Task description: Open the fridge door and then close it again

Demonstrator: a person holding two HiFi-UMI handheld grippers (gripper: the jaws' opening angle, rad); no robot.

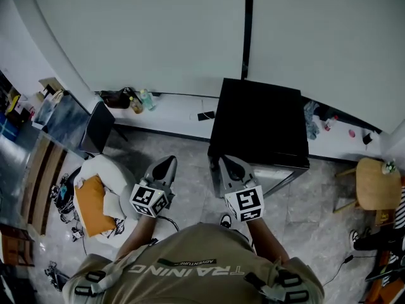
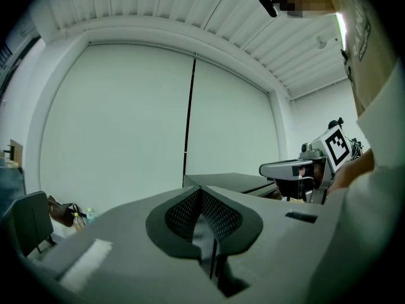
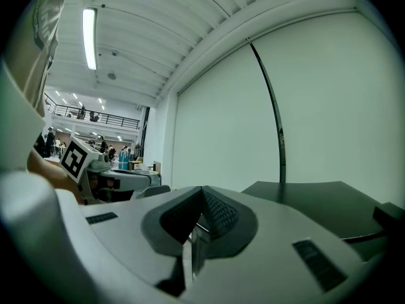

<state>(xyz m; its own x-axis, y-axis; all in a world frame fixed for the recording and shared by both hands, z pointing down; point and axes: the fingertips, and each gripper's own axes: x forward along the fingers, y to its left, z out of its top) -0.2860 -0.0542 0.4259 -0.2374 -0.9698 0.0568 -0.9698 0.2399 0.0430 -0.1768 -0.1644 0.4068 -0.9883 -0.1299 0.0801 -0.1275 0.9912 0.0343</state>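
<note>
Here we are, standing right in front of the fridge (image 1: 259,122), a low black box with its back to the white wall panels (image 1: 139,30). Its flat top is bare. Only a pale sliver of its front shows under the top edge, so I can't tell how the door sits.

My left gripper (image 1: 166,163) is held level, just off the fridge's front left corner, out over the floor. Its jaws are pressed together with nothing between them; the mesh pads (image 2: 218,215) meet at the tip.

My right gripper (image 1: 229,163) is level too, over that same front left corner, pointing across the black top toward the wall. Its jaws are closed as well and hold nothing. I can't make out any contact with the fridge.

The two grippers run side by side, near each other but apart.

Left of the fridge there's a white seat (image 1: 107,173) with an orange cushion (image 1: 92,204) on it. Behind the fridge a low ledge (image 1: 177,116) runs along the wall, with a dark bag (image 1: 117,98) and bottles (image 1: 140,100) to the fridge's left. To the right of the fridge stands a round wooden stool (image 1: 374,183).
</note>
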